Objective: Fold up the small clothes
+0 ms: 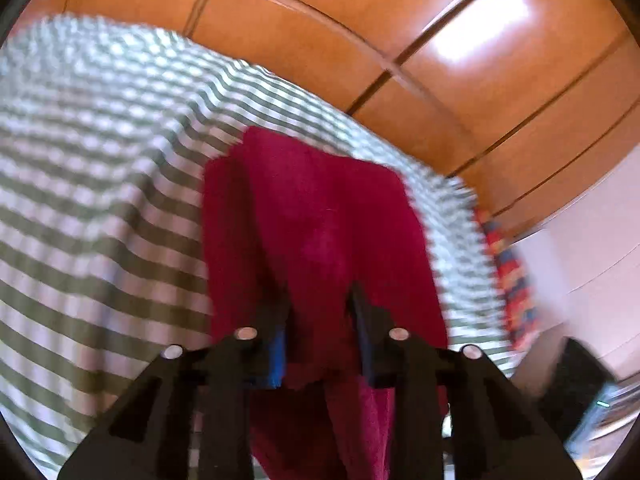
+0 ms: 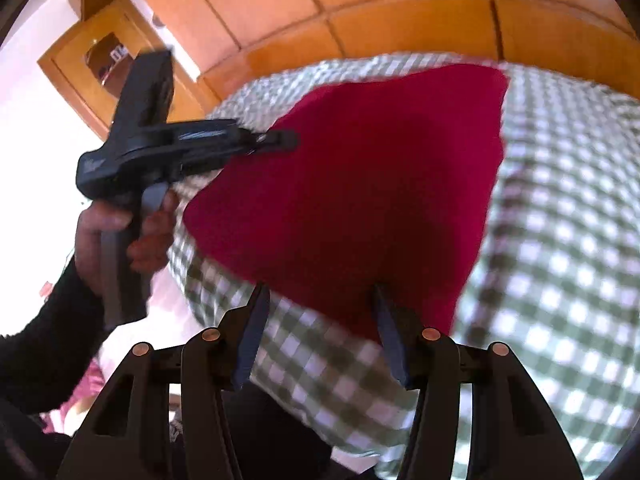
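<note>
- left gripper (image 1: 320, 320): jaws clamped on a bunched edge of the red cloth (image 1: 320, 220); fabric runs between the pads and hangs below them. Right wrist view confirms its tips sit at the cloth's left corner.
- right gripper (image 2: 318, 332): jaws apart, nothing pinched. Right finger (image 2: 390, 336) at the cloth's near edge, left finger over bare checked cover. Not gripping yet, as far as I can tell.
- red cloth lies spread on the green-and-white checked cover (image 2: 560, 200), near its edge.
- Step, my read: corners being picked up for a fold; left side secured, right side pending.
- Next move: right jaws need to straddle the near edge and close, then both lift and carry that edge across evenly.
- Count: 2 grippers, 1 red cloth, 1 checked cover, 1 hand (image 2: 108, 236) visible on the left tool. Wooden panelling (image 1: 440, 60) behind. Frames are motion-blurred.
</note>
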Tool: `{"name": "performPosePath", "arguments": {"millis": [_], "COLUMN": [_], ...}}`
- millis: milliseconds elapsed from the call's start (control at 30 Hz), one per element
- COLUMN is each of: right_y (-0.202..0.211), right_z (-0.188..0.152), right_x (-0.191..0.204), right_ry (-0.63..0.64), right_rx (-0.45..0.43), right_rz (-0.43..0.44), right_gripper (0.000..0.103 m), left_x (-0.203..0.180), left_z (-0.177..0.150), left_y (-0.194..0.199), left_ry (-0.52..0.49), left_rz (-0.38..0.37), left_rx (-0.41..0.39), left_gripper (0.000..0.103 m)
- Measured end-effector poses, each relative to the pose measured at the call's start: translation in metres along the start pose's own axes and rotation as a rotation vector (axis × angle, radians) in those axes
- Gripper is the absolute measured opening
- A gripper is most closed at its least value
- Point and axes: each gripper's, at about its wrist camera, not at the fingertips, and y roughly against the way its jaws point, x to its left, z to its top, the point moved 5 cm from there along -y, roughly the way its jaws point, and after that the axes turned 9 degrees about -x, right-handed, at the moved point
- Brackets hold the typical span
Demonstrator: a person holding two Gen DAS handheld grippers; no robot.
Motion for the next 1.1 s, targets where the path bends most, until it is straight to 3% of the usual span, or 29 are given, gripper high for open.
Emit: {"name": "performPosePath", "arguments": {"millis": [33, 100, 200, 300, 467, 700, 1100], "right_y": [-0.005, -0.016, -0.015, -0.004, 0.028, 0.048, 0.0], "right_z": [-0.006, -0.014, -0.011, -0.003, 0.011, 0.039, 0.098], "right_x": [0.002, 0.002, -0.001, -0.006, -0.021, -0.047, -0.049], "right_ry": [0.015, 0.016, -0.004, -0.01, -0.052, -0.096, -0.067], "right_rx": [0.01, 0.013, 0.002, -0.001, -0.056, -0.14, -0.13], "right_rz": [-0.012, -0.037, -0.029, 0.011, 0.042, -0.051, -0.11], "right_gripper": [0.053, 0.053, 0.053, 0.053, 0.053, 0.053, 0.053], "left_x": [0.003, 0.017, 0.02, 0.009, -0.025, -0.048, -0.051], "left_z": [-0.003, -0.015, -0.021, -0.018, -0.009, -0.005, -0.01], "left_y": [-0.003, -0.015, -0.012, 0.005, 0.036, 0.046, 0.033], "left_ry": [-0.069, -0.099, -0.087, -0.115, -0.272, -0.353, -0.384], "left_rz": [0.088, 0.169, 0.169, 0.226, 0.327, 0.322, 0.324], "left_rx": [-0.006, 0.03, 0.008, -0.051, -0.197, -0.266, -0.251], "left_gripper": [0.02, 0.021, 0.025, 0.04, 0.045, 0.05, 0.05]}}
